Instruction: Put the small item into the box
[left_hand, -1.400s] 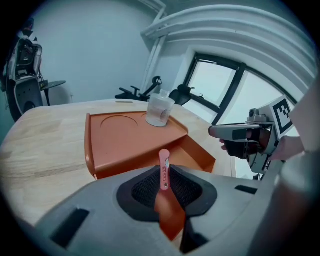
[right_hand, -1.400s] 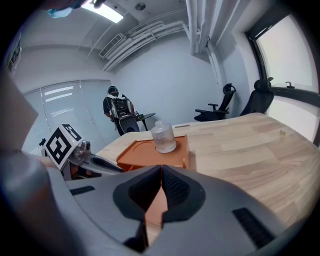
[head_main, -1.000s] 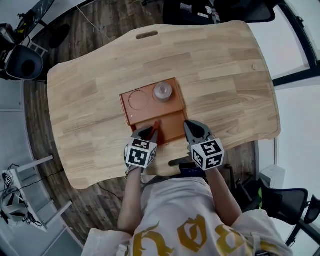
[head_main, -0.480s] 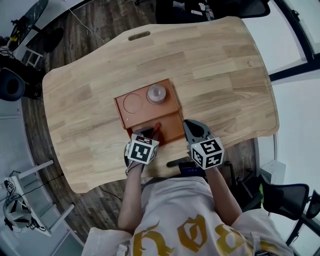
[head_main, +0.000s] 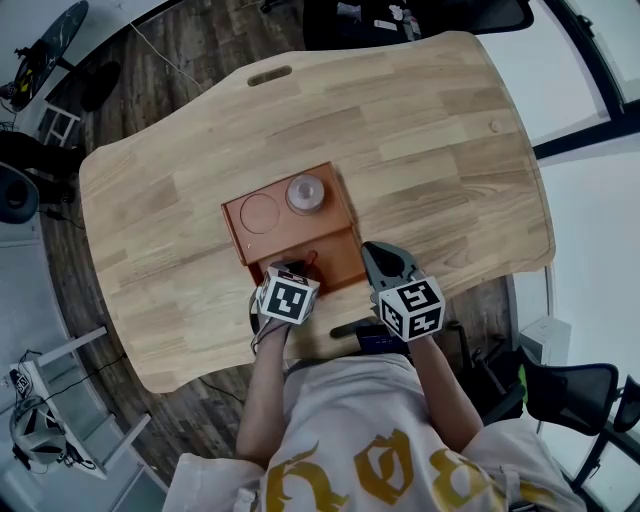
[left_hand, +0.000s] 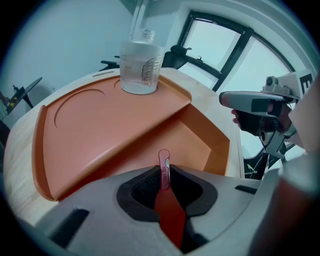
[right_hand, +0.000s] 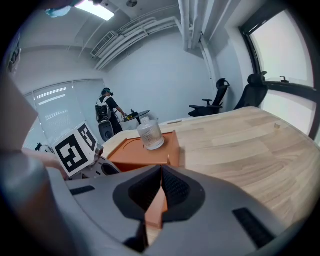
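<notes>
A small flat red item (left_hand: 164, 160) is pinched between the pads of my left gripper (left_hand: 163, 174), its tip poking out over the orange box (left_hand: 100, 135). In the head view that gripper (head_main: 300, 266) hovers at the near edge of the box (head_main: 262, 240), above its sunken front compartment (left_hand: 200, 142). The box's raised rear shelf carries a clear bottle (head_main: 305, 193) beside a round recess (head_main: 259, 213). My right gripper (head_main: 374, 254) hangs shut and empty just right of the box's near right corner; the right gripper view shows its pads (right_hand: 172, 189) pressed together.
The box rests near the front middle of a light wooden table (head_main: 440, 150). The table's near edge (head_main: 330, 335) runs just under both grippers. Office chairs (right_hand: 252, 95) and a person (right_hand: 106, 112) stand beyond the far side.
The head view has drifted, so the box and bottle appear further left. Both grippers keep almost the same places, the left one holding the red item throughout.
</notes>
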